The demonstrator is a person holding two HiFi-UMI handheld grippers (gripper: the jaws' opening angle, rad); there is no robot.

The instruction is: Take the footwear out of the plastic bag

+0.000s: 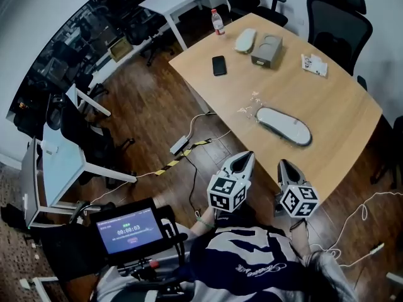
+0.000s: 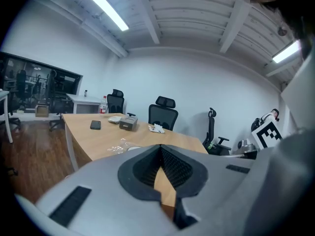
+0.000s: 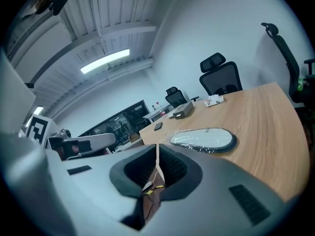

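Plastic bag (image 1: 283, 125): one. Left tongs (image 1: 245, 158), right tongs (image 1: 284, 165) closed.

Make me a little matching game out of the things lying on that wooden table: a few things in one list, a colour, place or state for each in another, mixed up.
Things
1. phone
2. bottle
3. footwear
4. grey box

Descriptions
a. wrapped in clear plastic
b. standing upright at the far corner
c. black and lying flat by itself
d. right beside a pale oval pad

Pairs: 1-c, 2-b, 3-a, 4-d
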